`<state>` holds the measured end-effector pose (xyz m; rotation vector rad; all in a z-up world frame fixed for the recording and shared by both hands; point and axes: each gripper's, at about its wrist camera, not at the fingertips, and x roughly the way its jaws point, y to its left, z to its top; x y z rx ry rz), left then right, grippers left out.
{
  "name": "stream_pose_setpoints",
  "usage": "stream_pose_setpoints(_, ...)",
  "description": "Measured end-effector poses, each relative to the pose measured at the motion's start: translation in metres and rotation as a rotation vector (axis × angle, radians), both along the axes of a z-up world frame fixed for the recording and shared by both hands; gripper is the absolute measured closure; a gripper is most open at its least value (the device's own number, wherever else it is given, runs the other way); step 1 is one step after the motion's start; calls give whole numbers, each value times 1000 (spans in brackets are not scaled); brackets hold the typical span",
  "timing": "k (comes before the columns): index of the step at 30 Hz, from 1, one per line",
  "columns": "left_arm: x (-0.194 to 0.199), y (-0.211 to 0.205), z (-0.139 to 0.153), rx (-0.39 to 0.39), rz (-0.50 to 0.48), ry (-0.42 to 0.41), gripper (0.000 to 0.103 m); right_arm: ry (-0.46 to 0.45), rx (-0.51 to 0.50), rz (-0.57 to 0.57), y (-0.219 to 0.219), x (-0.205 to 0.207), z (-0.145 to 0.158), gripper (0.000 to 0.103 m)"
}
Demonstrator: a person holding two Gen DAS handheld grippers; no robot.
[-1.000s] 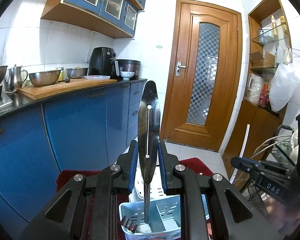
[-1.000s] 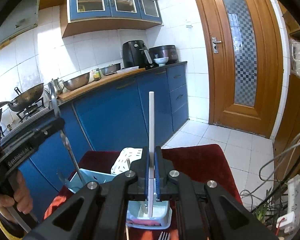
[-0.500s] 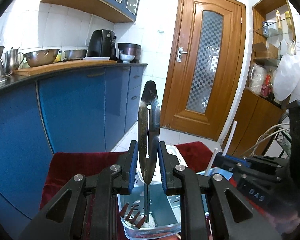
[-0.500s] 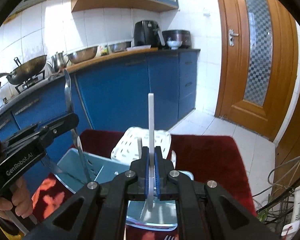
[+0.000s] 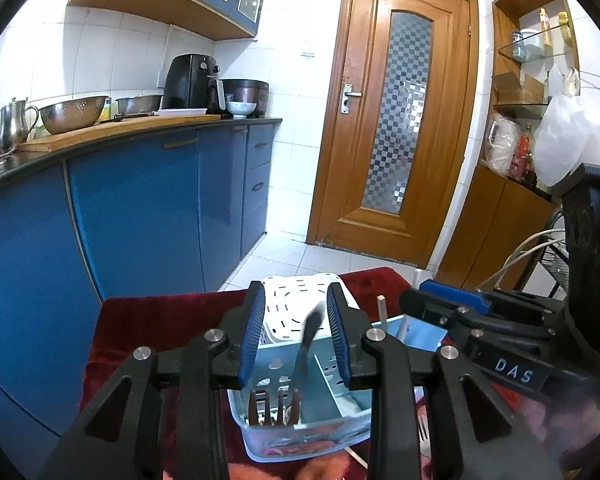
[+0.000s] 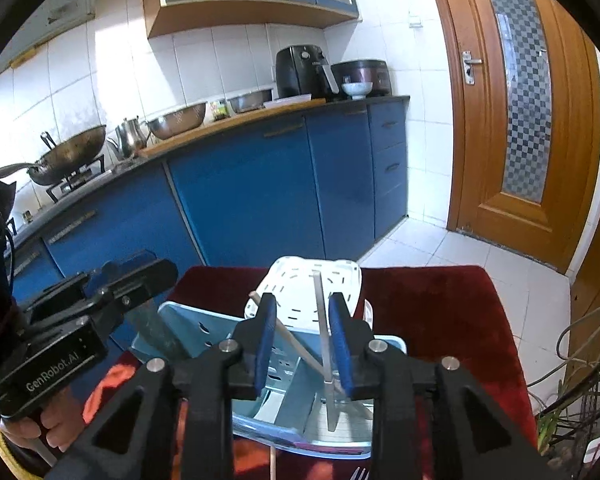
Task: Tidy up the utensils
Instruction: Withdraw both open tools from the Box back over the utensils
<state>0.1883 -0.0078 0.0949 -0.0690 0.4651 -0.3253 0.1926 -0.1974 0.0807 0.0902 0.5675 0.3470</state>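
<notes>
A light blue utensil caddy (image 5: pixel 342 410) with compartments sits on a dark red cloth. My left gripper (image 5: pixel 296 332) is open above it; a steel fork (image 5: pixel 305 344) stands blurred between the jaws, its tines down in the caddy, free of the pads. My right gripper (image 6: pixel 302 340) is open over the same caddy (image 6: pixel 180 322). A white stick-like utensil (image 6: pixel 324 344) stands in the caddy's right compartment, and a wooden chopstick (image 6: pixel 296 346) leans across. The right gripper also shows in the left wrist view (image 5: pixel 452 308).
A white perforated basket (image 5: pixel 300 300) stands behind the caddy, also in the right wrist view (image 6: pixel 320 280). The red cloth (image 6: pixel 432 304) covers the table. Blue cabinets (image 5: pixel 140 208) and a wooden door (image 5: pixel 392 120) lie beyond. A fork's tines (image 6: pixel 358 473) lie at the front.
Both grippers lowered toward the caddy and opened. The fork dropped from my left gripper and the white utensil from my right gripper into the caddy.
</notes>
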Motion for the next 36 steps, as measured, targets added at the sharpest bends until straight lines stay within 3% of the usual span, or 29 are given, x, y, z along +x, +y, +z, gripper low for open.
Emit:
stream_pose_setpoints(9,-33,11,21,-10,-9,16,71,-4,41,-16,-16,-34,18,73)
stream_pose_setpoints(17,-68,22,25,18,-21,86,69,82,37,-14,-25,-68,9,73)
stream_pose_setpoints(23,-87,29,8,27,-25,159,68,165,33,-26,-34,-86,-11,73)
stream_pose_setpoints(36,-106,28,-68,34,-39,367,68,364,5,-23,-39,-114,-71,73)
